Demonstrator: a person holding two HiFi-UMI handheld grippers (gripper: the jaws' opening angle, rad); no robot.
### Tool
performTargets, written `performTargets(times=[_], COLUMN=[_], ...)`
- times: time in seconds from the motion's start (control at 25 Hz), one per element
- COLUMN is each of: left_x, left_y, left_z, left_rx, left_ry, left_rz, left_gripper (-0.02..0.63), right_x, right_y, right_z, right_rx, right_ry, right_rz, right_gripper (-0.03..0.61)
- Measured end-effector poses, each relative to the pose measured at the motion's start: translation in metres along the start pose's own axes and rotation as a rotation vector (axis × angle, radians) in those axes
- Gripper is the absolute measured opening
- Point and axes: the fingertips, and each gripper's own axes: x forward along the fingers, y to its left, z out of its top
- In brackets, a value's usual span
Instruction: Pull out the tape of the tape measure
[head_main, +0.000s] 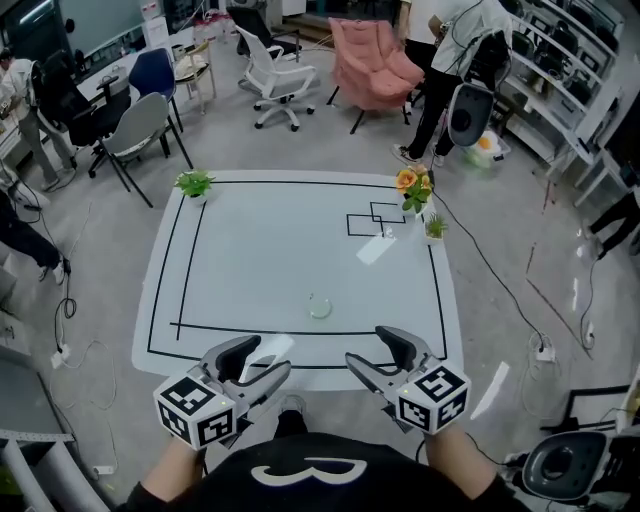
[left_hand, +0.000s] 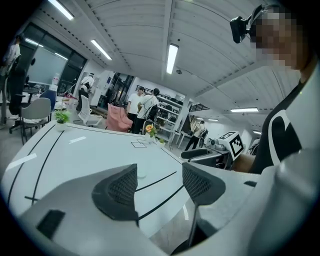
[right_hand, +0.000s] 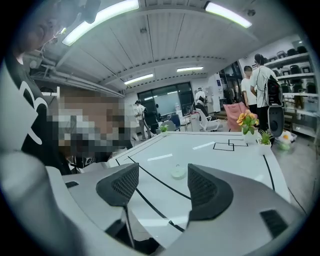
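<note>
**Q:** Where did the tape measure lie?

**A:** The tape measure (head_main: 320, 306), a small round pale case, lay flat on the white table (head_main: 260, 240). It sat just beyond the nearer black line (head_main: 240, 330), ahead of both your grippers and roughly midway between them, touching neither.

**Q:** How did my jaws stand?

**A:** Your left gripper (head_main: 268, 357) had its jaws wide apart, with only bare table showing between them. Your right gripper (head_main: 368, 346) was equally spread and held nothing. In the right gripper view the tape measure (right_hand: 178, 172) showed through the gap, well past the jaw tips.

**Q:** And farther out?

**A:** A green plant (head_main: 194, 184) stood at the far left corner. An orange flower pot (head_main: 413, 186) stood at the far right.
</note>
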Motion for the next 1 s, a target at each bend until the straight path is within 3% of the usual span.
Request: performTargets(times=[0.36,1.0], left_x=[0.015,0.029], left_y=[0.056,0.113], left_z=[0.008,0.019], left_rx=[-0.025,-0.005], left_ry=[0.025,0.048], left_rz=[-0.021,-0.027], left_gripper=[0.267,0.267], right_x=[0.067,0.148], right_y=[-0.022,-0.046], right_z=[-0.006,-0.042], right_rx=[0.003,-0.099], right_ry=[0.092,0.284], right_rz=[-0.029,-0.056], right_gripper=[0.285,0.284])
